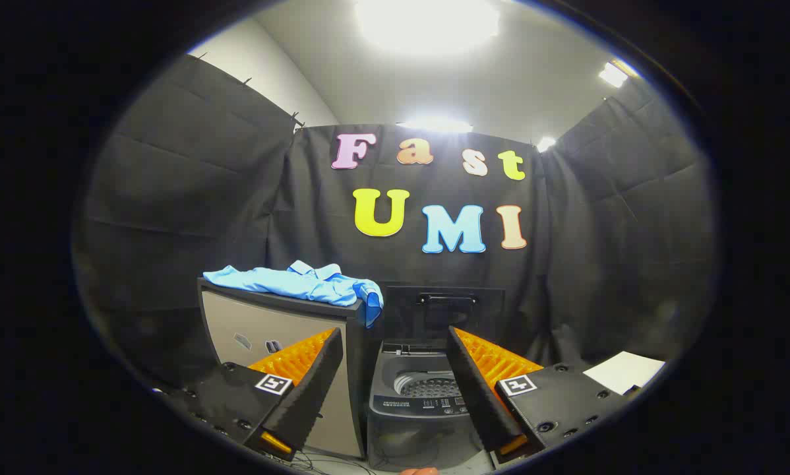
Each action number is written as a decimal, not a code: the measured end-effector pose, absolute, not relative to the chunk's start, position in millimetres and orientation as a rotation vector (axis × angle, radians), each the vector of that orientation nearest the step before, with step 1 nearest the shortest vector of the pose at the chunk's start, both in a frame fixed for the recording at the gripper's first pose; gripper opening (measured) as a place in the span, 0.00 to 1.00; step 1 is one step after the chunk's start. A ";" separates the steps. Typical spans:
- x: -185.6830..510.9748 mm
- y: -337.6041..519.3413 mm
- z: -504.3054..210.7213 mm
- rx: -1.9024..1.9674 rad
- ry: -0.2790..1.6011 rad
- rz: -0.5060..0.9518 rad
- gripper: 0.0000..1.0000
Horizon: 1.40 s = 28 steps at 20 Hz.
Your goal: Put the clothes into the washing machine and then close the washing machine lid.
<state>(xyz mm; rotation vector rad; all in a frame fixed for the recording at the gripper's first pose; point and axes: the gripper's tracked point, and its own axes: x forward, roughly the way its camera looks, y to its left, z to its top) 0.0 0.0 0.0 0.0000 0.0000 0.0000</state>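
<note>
Blue shirt (303,284) draped, washing machine (421,396) half-hidden, gripper (392,349) spread.

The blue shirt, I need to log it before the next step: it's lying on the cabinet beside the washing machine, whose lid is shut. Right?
One thing is wrong: the gripper view shows the washing machine lid raised, drum exposed. The blue shirt does lie on the cabinet. The open gripper holds nothing.

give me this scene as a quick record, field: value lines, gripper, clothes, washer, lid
gripper: gripper open, fingers spread wide, nothing between them
clothes: blue shirt lying on top of the cabinet, one end drooping over its edge toward the washer
washer: washing machine beside the cabinet, just ahead of the fingers, drum visible
lid: lid raised upright at the back
task state: shirt not yet picked up, lid not yet closed
</note>
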 end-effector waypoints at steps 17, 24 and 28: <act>-9.9 -4.2 1.0 -0.033 0.005 -0.018 0.98; -5.6 -3.9 1.6 -0.033 0.009 -0.022 0.98; -0.1 -0.3 2.2 -0.013 0.026 -0.010 0.98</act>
